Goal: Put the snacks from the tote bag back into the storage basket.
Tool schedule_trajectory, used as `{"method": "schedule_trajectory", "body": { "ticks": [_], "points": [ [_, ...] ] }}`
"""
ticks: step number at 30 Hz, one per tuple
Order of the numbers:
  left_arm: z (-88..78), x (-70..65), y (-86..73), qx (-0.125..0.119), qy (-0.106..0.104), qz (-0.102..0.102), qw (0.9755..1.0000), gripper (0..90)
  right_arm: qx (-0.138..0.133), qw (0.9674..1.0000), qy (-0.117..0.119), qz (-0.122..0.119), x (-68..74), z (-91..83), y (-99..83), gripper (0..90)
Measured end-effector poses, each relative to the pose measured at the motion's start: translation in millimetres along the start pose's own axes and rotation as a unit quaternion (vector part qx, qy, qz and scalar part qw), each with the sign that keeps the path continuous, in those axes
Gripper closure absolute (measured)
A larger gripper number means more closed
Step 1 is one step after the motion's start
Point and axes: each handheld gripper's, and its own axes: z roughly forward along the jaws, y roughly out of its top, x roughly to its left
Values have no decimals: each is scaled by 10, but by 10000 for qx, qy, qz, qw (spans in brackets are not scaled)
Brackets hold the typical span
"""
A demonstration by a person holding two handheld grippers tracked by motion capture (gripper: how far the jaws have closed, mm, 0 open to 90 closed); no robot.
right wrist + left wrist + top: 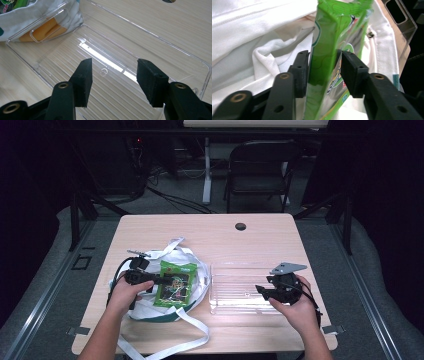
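Observation:
A green snack packet [174,284] lies on top of a white cloth bag [150,307] at the table's left. My left gripper [159,280] comes at it from the left and is shut on its edge. In the left gripper view both pads press the packet [324,50] between them, with the bag's white fabric [249,30] behind. My left gripper [323,67] holds the packet on edge. To the right lies a clear plastic tray [235,292]. My right gripper [261,291] hovers at its right end, open. In the right gripper view its jaws [113,72] stand apart over the bare tray floor [75,45].
The bag's white straps [170,347] trail toward the wooden table's [210,232] front edge. A cable hole [240,226] sits near the far edge. A dark folding chair [260,167] stands behind the table. Something orange [45,30] shows inside the bag beyond the tray wall.

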Motion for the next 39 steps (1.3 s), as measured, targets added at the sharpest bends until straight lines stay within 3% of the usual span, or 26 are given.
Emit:
{"method": "schedule_trajectory", "body": {
  "ticks": [7, 26, 33, 39],
  "points": [
    [-103, -11, -12, -78, -120, 169, 9998, 713, 2, 10000, 24, 1, -3, 31, 13, 467],
    [-226, 53, -105, -98, -90, 112, 9998, 725, 22, 9999, 90, -114, 12, 101, 80, 468],
    [-350, 30, -121, -445, -100, 128, 9989, 728, 55, 9982, 106, -586, 44, 82, 146, 511],
    [-434, -16, -134, -721, -26, 188, 9972, 729, 104, 9964, 163, -825, 75, 112, 256, 543]
  ]
}}
